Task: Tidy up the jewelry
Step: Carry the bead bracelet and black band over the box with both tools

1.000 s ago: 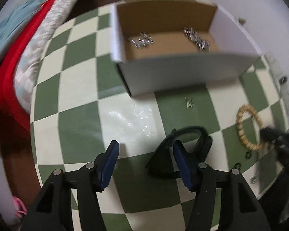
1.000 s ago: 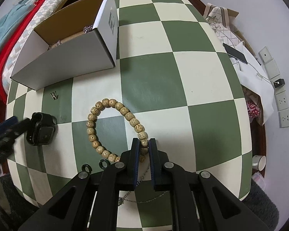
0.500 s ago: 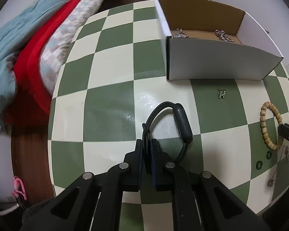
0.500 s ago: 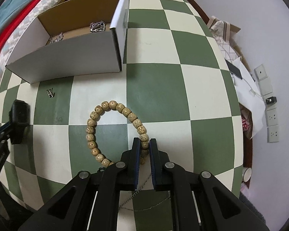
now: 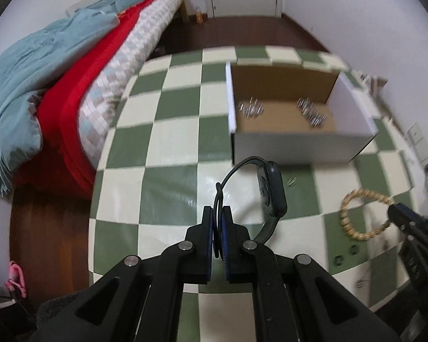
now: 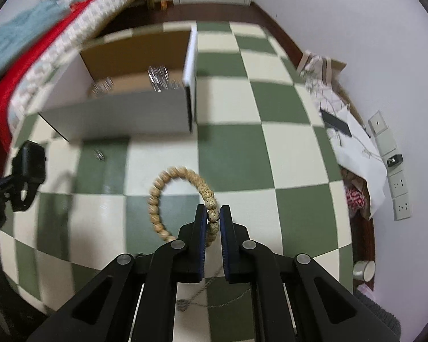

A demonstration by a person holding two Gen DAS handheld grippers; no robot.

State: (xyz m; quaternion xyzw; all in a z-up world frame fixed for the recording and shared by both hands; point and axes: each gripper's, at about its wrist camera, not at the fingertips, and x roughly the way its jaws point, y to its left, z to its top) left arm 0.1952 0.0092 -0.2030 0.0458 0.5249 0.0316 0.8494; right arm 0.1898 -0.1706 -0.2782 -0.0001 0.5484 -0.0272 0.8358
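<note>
My left gripper [image 5: 219, 213] is shut on the strap of a black watch [image 5: 271, 191] and holds it above the checkered table [image 5: 171, 148]. My right gripper [image 6: 213, 213] is shut on a wooden bead bracelet [image 6: 159, 196], lifted off the table; the bracelet also shows in the left wrist view [image 5: 353, 216]. A white cardboard box [image 5: 288, 148] with a brown inside stands at the far side and holds silver jewelry [image 5: 311, 114]. The box also shows in the right wrist view [image 6: 122, 116], as does the watch [image 6: 28, 168].
A small silver piece [image 6: 100, 155] lies on the table before the box. Two dark rings [image 5: 346, 255] and a thin chain [image 6: 211, 296] lie near the front edge. A bed with red and blue bedding [image 5: 57, 91] is on the left. Wall sockets [image 6: 396, 182] are on the right.
Both grippers have risen, lifting the watch and the bead bracelet off the table. A second ago the left gripper was open around the watch strap; it has since shut on it.
</note>
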